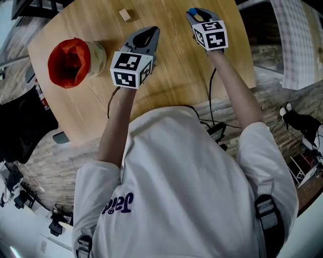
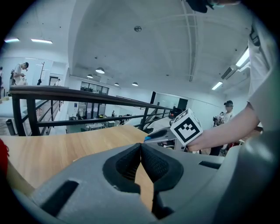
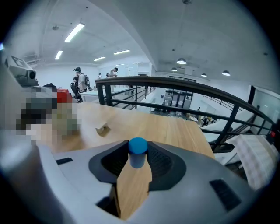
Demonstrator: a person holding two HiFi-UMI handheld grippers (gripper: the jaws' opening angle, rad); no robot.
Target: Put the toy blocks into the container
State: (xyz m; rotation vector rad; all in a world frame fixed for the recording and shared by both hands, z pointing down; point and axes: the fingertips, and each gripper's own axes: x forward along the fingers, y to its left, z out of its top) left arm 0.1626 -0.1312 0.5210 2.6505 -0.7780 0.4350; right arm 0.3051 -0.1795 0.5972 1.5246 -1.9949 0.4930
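We see our right tool (image 1: 197, 13) gripping a blue block (image 1: 192, 10) over the wooden worktop (image 1: 176, 75). Our left tool (image 1: 150, 33) hovers near a red-lined container (image 1: 70, 61), with a small wooden block (image 1: 125, 14) lying beyond.

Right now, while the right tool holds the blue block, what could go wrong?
The right tool pinches the small blue cylinder block only near its tips, so it might slip out. The red-lined beige container is on the far side of the shut left tool, so the crossing right tool could bump it.
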